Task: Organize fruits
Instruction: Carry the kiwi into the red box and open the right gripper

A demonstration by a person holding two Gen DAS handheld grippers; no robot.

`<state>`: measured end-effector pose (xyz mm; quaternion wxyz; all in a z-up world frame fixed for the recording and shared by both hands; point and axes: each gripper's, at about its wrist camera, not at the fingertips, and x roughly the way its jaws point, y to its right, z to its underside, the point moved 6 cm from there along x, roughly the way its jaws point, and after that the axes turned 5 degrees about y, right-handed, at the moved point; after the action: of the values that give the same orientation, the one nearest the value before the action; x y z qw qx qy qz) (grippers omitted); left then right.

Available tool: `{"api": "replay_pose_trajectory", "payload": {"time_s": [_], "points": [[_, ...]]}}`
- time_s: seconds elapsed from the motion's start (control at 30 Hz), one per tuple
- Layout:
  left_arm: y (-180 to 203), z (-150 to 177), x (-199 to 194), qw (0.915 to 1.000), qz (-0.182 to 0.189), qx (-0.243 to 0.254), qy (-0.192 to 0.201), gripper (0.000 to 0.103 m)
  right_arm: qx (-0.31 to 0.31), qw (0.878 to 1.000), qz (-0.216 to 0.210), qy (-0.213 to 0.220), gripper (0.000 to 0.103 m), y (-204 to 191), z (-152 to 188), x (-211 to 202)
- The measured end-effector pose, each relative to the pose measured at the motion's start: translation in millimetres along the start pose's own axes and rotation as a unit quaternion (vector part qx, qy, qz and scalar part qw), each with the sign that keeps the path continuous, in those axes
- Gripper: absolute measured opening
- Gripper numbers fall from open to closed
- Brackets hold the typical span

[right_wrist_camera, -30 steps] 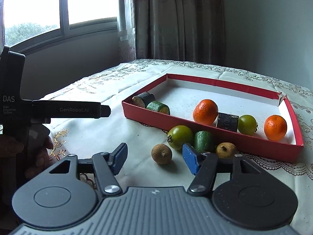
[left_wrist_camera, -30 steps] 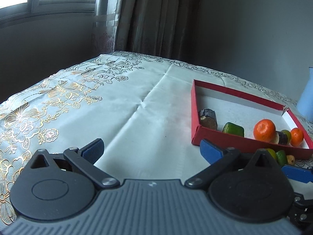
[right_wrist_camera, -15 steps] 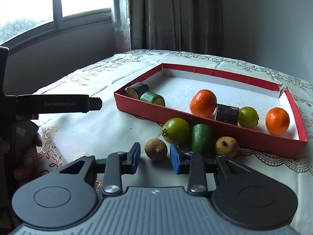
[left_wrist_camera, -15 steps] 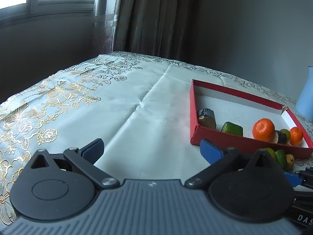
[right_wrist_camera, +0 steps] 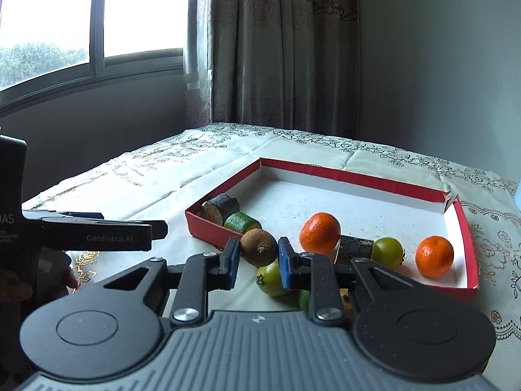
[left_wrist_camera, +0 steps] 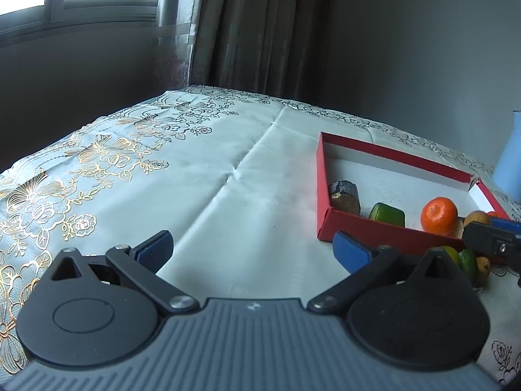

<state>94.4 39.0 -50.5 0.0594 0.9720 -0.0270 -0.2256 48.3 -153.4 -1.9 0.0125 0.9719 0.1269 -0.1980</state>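
My right gripper [right_wrist_camera: 259, 254] is shut on a small brown round fruit [right_wrist_camera: 259, 251] and holds it lifted above the cloth, just in front of the red tray [right_wrist_camera: 351, 177]. The tray holds two oranges [right_wrist_camera: 320, 233], a green round fruit [right_wrist_camera: 387, 252], a green cut piece [right_wrist_camera: 242, 222] and two dark cut pieces [right_wrist_camera: 219, 208]. On the cloth under the gripper lie a green round fruit [right_wrist_camera: 270, 278], a green piece and a brown fruit, partly hidden. My left gripper [left_wrist_camera: 250, 251] is open and empty over bare cloth, left of the tray [left_wrist_camera: 387, 154].
The table has a pale floral cloth [left_wrist_camera: 130, 163]. A light blue container [left_wrist_camera: 509, 159] stands at the far right. Curtain, window and wall are behind the table. The left gripper's body [right_wrist_camera: 94, 233] shows at the left of the right wrist view.
My right gripper closed on the brown fruit and lifted it off the cloth toward the tray. The left gripper stayed open and barely moved.
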Motion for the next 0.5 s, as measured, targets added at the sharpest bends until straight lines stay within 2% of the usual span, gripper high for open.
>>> {"api": "replay_pose_trajectory", "payload": {"time_s": [0.27, 0.37, 0.5], "points": [[-1.1, -0.1, 1.4, 1.0000, 0.004, -0.005, -0.006, 0.103, -0.011, 1.000, 0.020, -0.006, 0.025, 12.2, -11.8, 46.4], [-3.3, -0.1, 2.4, 0.9998, 0.007, -0.013, -0.009, 0.103, -0.008, 1.000, 0.007, -0.024, 0.025, 14.1, -9.1, 57.4], [-5.2, 0.1, 4.0, 0.9996, 0.011, -0.021, -0.013, 0.103, 0.010, 1.000, 0.027, 0.005, 0.025, 27.9, -13.1, 32.8]]}}
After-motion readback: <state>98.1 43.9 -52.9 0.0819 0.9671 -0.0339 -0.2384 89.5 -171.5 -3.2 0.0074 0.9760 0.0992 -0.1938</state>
